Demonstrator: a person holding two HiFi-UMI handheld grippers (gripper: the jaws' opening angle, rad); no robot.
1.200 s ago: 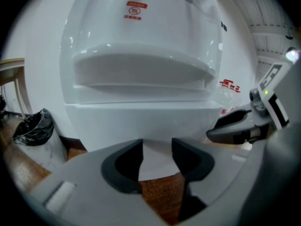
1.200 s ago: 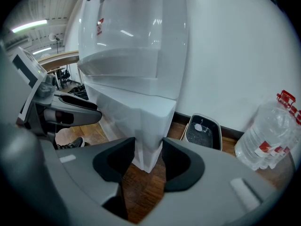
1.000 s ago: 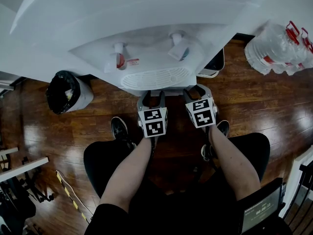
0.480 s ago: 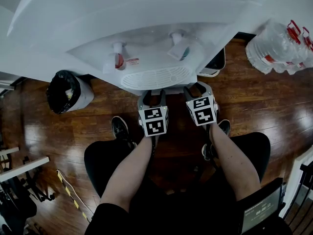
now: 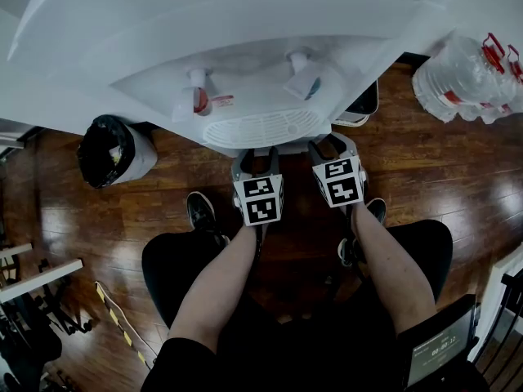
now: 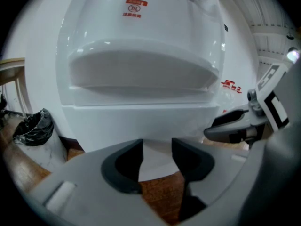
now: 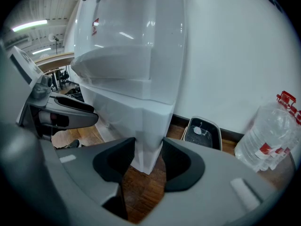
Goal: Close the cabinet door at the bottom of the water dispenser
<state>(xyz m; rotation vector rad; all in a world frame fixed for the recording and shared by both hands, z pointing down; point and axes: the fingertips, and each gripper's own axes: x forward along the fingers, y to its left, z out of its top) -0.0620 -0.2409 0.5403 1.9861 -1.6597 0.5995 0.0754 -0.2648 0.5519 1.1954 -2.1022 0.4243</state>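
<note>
Head view vs a sec ago: barely anything differs. Your left gripper (image 5: 255,160) and right gripper (image 5: 333,147) sit in the same spots, side by side, tips tucked under the front lip of the water dispenser (image 5: 245,47) just below its drip grille (image 5: 260,127). The whole picture has slid a touch down and right, grippers and dispenser together, so that's your head and not your hands. Both forearms reach fwd over your knees and angle down, same as before. Left gripper view: jaws stand apart w/ nothing btw them. Through the gap you see the cabinet door (image 6: 141,124), the white panel under the drip ledge, and below it a strip of wood floor (image 6: 162,192). The door looks flush w/ the dispenser body. Whether your tips touch it, can't tell. Right gripper view: jaws also wide and holding nothing. The dispenser's lower right corner (image 7: 149,140) shows beyond the gap, standing on the floor. Surroundings haven't shifted. The bin w/ black bag (image 5: 110,152) is on the floor to the dispenser's left. The dark tray (image 5: 359,104) is by its right side at the wall. The clear water bottles w/ red caps (image 5: 466,76) are further right, well apart from your grippers. The red tap (image 5: 198,96) and blue tap (image 5: 301,72) sit above the grille.
</note>
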